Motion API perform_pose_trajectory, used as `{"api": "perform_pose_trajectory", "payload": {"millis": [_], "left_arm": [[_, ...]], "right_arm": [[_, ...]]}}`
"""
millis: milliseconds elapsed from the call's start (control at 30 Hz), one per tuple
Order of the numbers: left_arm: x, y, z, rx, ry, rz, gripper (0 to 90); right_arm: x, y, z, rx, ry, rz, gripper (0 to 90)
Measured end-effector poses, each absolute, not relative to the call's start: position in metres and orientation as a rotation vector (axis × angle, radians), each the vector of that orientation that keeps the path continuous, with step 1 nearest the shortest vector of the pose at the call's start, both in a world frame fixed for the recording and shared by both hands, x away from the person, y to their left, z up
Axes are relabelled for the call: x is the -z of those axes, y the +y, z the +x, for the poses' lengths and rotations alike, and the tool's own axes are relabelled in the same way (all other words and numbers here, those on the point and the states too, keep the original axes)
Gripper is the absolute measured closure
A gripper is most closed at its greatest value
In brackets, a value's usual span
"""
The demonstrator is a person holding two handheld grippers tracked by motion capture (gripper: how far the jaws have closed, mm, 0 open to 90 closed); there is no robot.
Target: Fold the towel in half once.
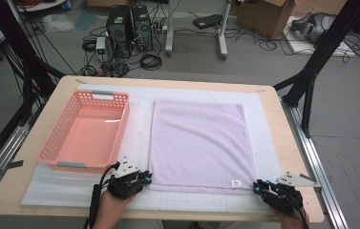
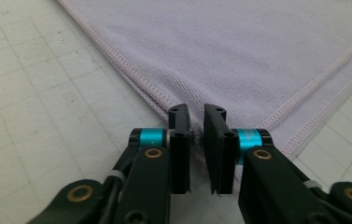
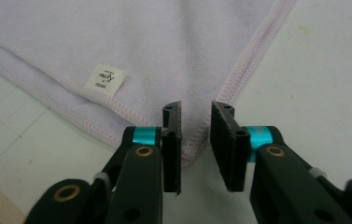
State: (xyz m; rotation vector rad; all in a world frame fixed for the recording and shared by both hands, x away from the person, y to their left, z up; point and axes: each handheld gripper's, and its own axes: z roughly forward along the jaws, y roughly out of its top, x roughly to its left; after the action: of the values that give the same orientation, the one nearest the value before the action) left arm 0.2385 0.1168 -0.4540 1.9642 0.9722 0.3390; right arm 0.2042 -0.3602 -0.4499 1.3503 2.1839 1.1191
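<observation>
High view: a lilac terry towel, rectangular with stitched hems, lies flat on a white gridded mat covering the wooden table, beside a perforated pink plastic basket. Grey floor beyond carries cables.

Left gripper view: the left claw pinches the towel's near corner, narrow.

Right gripper view: the right claw straddles the labelled corner, pads apart.

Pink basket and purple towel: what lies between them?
A bare strip of the white mat separates the basket and the towel, as the high view shows.
</observation>
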Motion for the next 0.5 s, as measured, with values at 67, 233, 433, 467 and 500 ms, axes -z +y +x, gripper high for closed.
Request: {"api": "perform_pose_trajectory", "payload": {"millis": [67, 233, 433, 467, 500], "left_arm": [[0.4539, 0.1150, 0.2373, -0.361, 0.973, 1.961, 85.9], [0.4490, 0.1187, 0.2369, -0.344, 0.972, 1.895, 87.0], [0.4468, 0.1213, 0.2347, -0.350, 0.964, 1.867, 86.9], [0.4459, 0.1218, 0.2338, -0.356, 0.960, 1.864, 86.9], [0.4449, 0.1226, 0.2327, -0.358, 0.957, 1.861, 86.9]], "right_arm": [[0.4489, -0.3594, 0.2045, -1.107, 2.193, 1.341, 82.0], [0.4450, -0.3583, 0.2023, -1.085, 2.192, 1.302, 84.8], [0.4429, -0.3630, 0.2008, -1.098, 2.185, 1.298, 85.0], [0.4415, -0.3625, 0.2000, -1.101, 2.183, 1.294, 85.0], [0.4402, -0.3620, 0.1991, -1.102, 2.177, 1.283, 85.1]]}}
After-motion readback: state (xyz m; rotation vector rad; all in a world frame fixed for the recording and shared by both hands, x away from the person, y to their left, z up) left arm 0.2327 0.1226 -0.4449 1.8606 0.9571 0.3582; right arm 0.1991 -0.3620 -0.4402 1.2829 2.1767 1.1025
